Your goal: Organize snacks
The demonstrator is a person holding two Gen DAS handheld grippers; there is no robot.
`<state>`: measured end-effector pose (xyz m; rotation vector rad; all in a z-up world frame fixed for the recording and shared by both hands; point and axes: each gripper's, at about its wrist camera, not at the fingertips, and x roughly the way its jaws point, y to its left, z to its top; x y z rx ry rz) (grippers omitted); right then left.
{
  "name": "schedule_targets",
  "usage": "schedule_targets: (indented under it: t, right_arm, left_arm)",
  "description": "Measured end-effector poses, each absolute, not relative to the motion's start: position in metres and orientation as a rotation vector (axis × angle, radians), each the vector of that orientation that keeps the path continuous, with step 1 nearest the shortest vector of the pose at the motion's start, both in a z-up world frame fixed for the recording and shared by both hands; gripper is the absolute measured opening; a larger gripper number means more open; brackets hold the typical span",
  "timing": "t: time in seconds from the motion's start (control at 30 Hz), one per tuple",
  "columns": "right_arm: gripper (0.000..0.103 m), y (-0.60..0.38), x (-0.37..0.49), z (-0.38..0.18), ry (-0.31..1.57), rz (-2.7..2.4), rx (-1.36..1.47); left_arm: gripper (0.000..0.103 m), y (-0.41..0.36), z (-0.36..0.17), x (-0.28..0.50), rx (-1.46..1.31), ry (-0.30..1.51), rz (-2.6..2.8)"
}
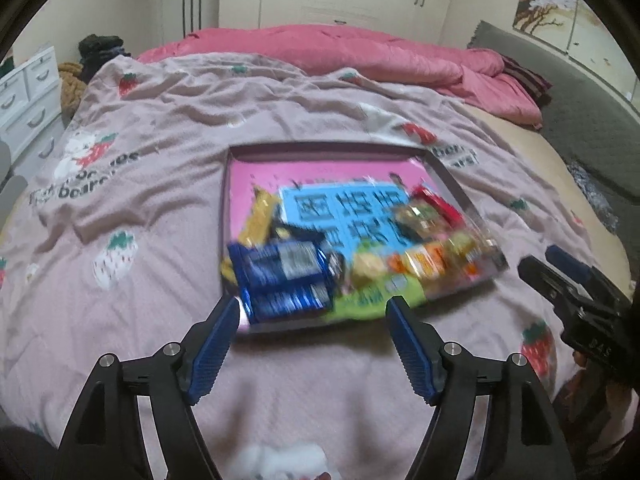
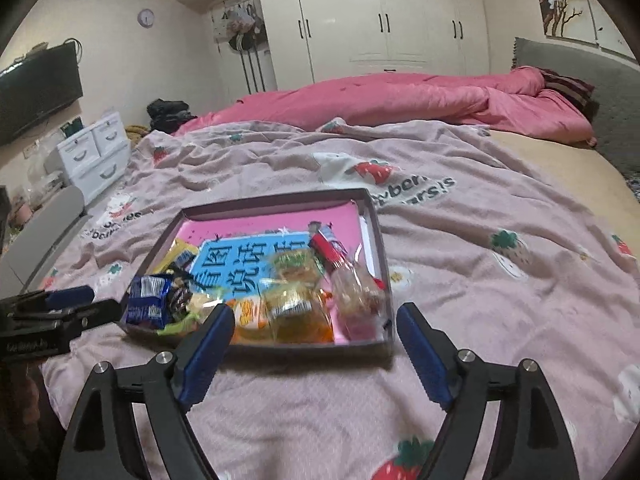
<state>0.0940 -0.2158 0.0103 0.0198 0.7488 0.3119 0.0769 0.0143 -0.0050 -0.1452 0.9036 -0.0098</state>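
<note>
A shallow box with a pink floor lies on the bed; it also shows in the right wrist view. Snack packets fill its near half: blue biscuit packs, a yellow bar, orange and yellow packets, a red packet. My left gripper is open and empty just in front of the box's near edge. My right gripper is open and empty at the near edge too. Each gripper shows in the other's view, the right one and the left one.
The box sits on a pink strawberry-print blanket. A pink duvet lies bunched at the far side. White drawers stand left of the bed, a grey headboard at the right, wardrobes behind.
</note>
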Motion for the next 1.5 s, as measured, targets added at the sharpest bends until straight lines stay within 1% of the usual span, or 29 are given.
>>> schedule_targets:
  t: [0.17,0.5,0.77,1.5]
  right_arm:
    - [0.083,-0.222,0.071,0.010,0.789,0.288,0.039]
    - [0.085,-0.208,0.037,0.015,0.802,0.302,-0.015]
    - [0.090,-0.206,0.024,0.023,0.773,0.312,-0.019]
    - [0.092,-0.202,0.026,0.019,0.786,0.332,-0.041]
  left_arm:
    - [0.077,0.002,-0.009,0.054,-0.140,0.934,-0.034]
    - [0.077,-0.014,-0.009,0.023,-0.096,0.948,-0.057]
    - [0.077,-0.014,-0.005,0.020,-0.096,0.934,-0.055]
    - [0.077,-0.014,-0.005,0.018,-0.095,0.937,-0.058]
